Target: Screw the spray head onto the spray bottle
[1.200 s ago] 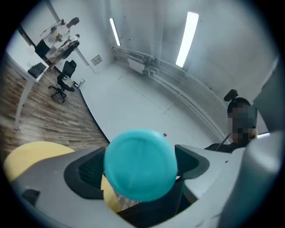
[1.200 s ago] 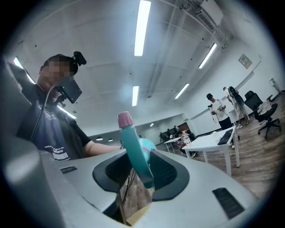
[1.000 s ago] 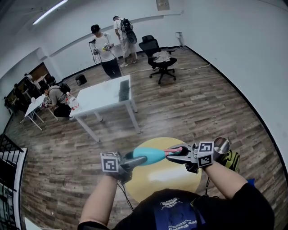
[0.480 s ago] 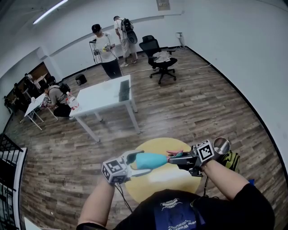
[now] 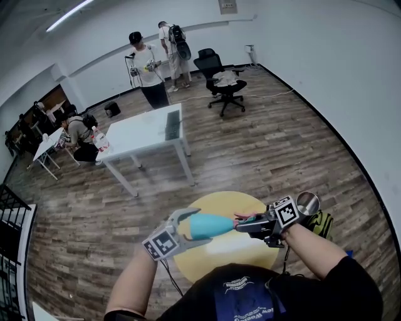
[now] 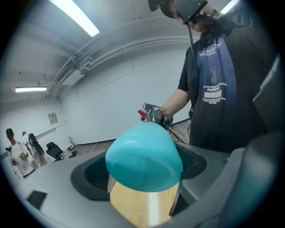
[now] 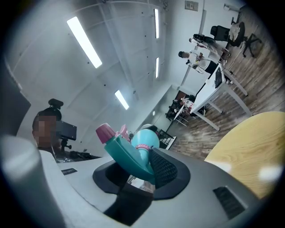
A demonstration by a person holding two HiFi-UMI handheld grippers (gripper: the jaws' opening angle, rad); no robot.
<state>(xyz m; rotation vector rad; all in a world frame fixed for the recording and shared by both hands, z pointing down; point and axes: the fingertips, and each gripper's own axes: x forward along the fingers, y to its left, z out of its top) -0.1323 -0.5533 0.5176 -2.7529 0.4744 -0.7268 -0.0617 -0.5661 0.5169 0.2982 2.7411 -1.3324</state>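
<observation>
The head view looks steeply down on the near round tabletop (image 5: 250, 247). Cameras on the left hand-held gripper (image 5: 188, 227) and right hand-held gripper (image 5: 243, 224) sit close behind their jaws, facing each other. All three apparently share the teal bottle (image 5: 210, 226).

We can read no word or number for certain. White print sits on the person's dark shirt (image 6: 213, 87), at the upper right of the left gripper view, but its letters are too small for us. A wall plaque (image 5: 226, 6) at the head view's top edge is illegible. The cubes on the left gripper (image 5: 187, 227) and right gripper (image 5: 243, 224) carry black-and-white square markers, patterns without letters.
</observation>
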